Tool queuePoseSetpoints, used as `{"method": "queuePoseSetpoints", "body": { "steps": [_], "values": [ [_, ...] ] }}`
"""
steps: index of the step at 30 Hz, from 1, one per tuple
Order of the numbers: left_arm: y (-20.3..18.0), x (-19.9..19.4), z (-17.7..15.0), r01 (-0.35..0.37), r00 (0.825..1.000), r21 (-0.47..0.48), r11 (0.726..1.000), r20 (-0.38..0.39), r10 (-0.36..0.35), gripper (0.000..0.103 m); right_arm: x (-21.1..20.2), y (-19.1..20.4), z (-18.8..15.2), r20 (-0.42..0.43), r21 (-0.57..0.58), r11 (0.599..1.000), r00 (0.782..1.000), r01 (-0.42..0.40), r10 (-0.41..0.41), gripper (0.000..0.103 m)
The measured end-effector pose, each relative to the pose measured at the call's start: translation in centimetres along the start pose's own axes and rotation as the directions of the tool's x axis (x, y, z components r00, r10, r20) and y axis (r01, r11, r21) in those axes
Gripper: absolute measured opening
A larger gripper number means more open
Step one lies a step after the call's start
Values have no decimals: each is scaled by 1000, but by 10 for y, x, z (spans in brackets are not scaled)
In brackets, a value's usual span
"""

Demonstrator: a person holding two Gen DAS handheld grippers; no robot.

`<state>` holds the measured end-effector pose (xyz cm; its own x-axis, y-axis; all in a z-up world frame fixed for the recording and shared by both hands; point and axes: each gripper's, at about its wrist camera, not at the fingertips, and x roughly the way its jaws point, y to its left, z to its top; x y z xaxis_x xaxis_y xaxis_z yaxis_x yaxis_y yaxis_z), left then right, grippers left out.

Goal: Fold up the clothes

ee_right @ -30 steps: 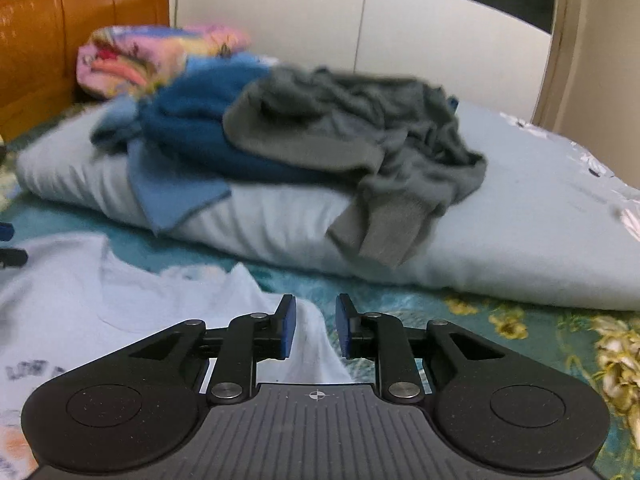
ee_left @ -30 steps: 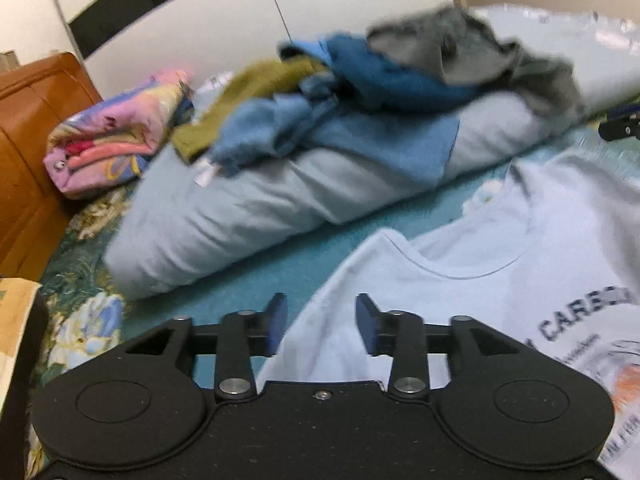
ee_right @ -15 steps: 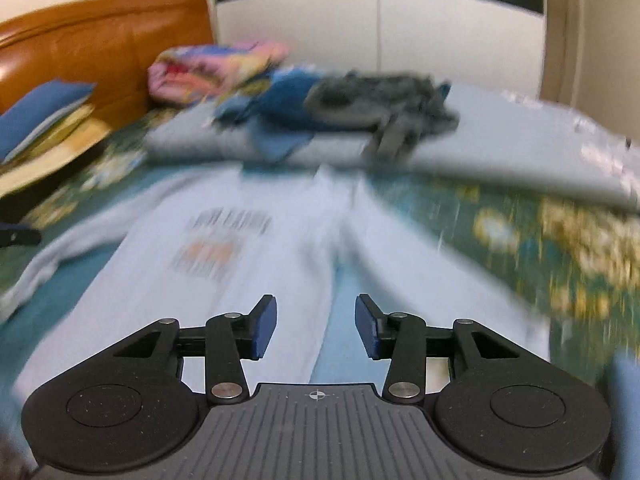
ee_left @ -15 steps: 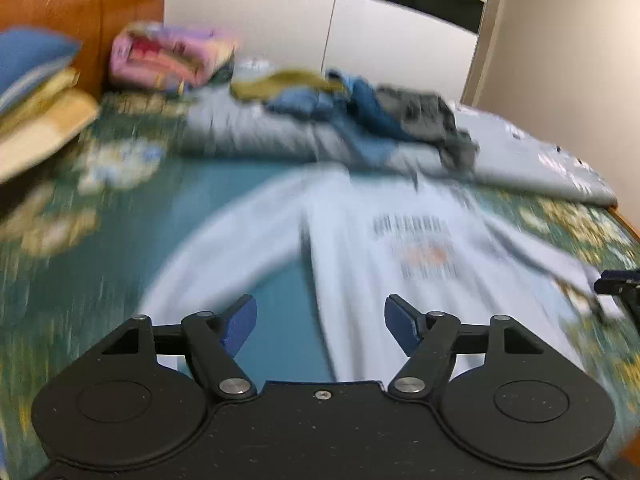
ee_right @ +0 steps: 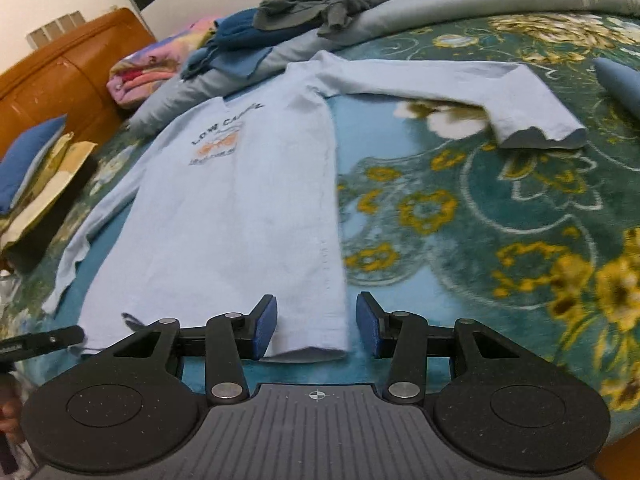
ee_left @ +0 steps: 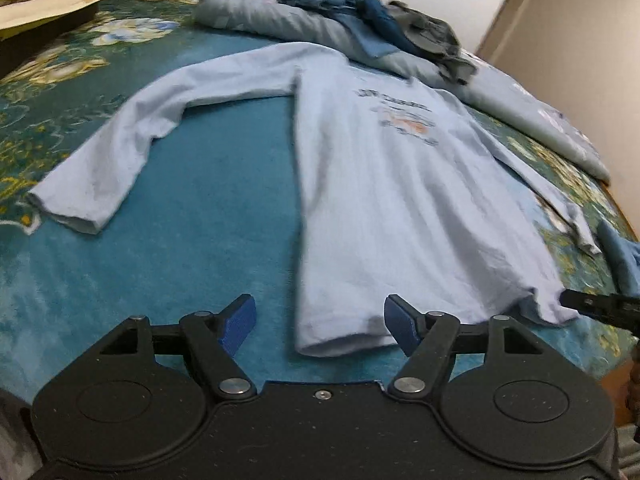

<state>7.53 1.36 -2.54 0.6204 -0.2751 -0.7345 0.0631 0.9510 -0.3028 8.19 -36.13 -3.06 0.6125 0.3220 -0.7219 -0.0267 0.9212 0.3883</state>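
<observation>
Left wrist view shows your left gripper (ee_left: 319, 325) spread wide just short of the hem of the light blue shirt (ee_left: 404, 184), at the hem's left corner. The shirt lies flat, print up, on the bed (ee_left: 208, 216), both sleeves stretched out. Beyond its collar, a heap of clothes (ee_left: 384, 20) sits on a folded grey quilt (ee_left: 280, 20). Your right gripper (ee_right: 317, 327) is also spread, its pads either side of the shirt's right hem corner, pinching nothing.
</observation>
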Motion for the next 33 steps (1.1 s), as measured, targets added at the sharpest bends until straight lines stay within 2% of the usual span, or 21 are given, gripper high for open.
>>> {"method": "queuePoseSetpoints", "body": {
  "steps": [2, 4, 5, 6, 8, 13, 16, 20, 26, 27, 29, 30, 31, 32, 33],
  "values": [
    [-3, 2, -3, 18, 1000, -13, 1000, 0, -18, 62, 2, 9, -2, 0, -19, 1000, 1000, -2, 2, 7],
    [-1, 3, -4, 4, 1000, -53, 999, 18, -3, 42, 3, 14, -4, 15, -29, 999, 1000, 21, -20, 4],
    [2, 3, -4, 2, 1000, -81, 997, 32, 1, 14, 0, 14, -4, 29, -28, 999, 999, 30, -30, 4],
    [5, 0, -4, 10, 999, -108, 994, 49, -5, 0, -4, 14, -3, 46, -28, 999, 998, 45, -44, 4],
    [10, -7, -2, 27, 996, -146, 989, 89, -14, 0, -15, 11, -1, 87, -32, 997, 994, 75, -72, 3],
    [4, -38, 1, 61, 987, -97, 993, 153, -45, 0, -30, 7, -1, 107, -47, 995, 990, 94, -88, 3],
    [2, -41, -5, 42, 991, -47, 998, 126, -36, 0, -36, 10, -8, 103, -60, 993, 990, 101, -95, 3],
    [14, -17, -21, -5, 999, -74, 997, 49, 9, 0, -23, -2, -17, 45, -19, 993, 993, 114, -114, 3],
    [17, -7, -24, -3, 999, -72, 997, 38, 6, 2, -15, -2, -21, 27, -22, 991, 991, 128, -128, 3],
    [19, -9, -24, 6, 999, -77, 997, 39, -3, 7, -15, -2, -21, 25, -22, 991, 991, 129, -128, 4],
    [22, -16, -24, 47, 999, -98, 994, 32, -44, 10, -17, -1, -21, 25, -18, 992, 992, 121, -121, 7],
    [24, -22, -24, 64, 998, -104, 993, 36, -60, 19, -20, 0, -21, 33, -19, 993, 992, 120, -119, 9],
    [26, -29, -22, 71, 996, -103, 992, 54, -66, 27, -25, 1, -20, 44, -23, 992, 992, 121, -119, 17],
    [29, -36, -21, 67, 995, -101, 993, 85, -59, 42, -29, 2, -19, 57, -27, 992, 991, 124, -122, 25],
    [34, -44, -19, 54, 992, -105, 993, 123, -41, 45, -34, 2, -18, 74, -30, 990, 989, 134, -132, 29]
  ]
}}
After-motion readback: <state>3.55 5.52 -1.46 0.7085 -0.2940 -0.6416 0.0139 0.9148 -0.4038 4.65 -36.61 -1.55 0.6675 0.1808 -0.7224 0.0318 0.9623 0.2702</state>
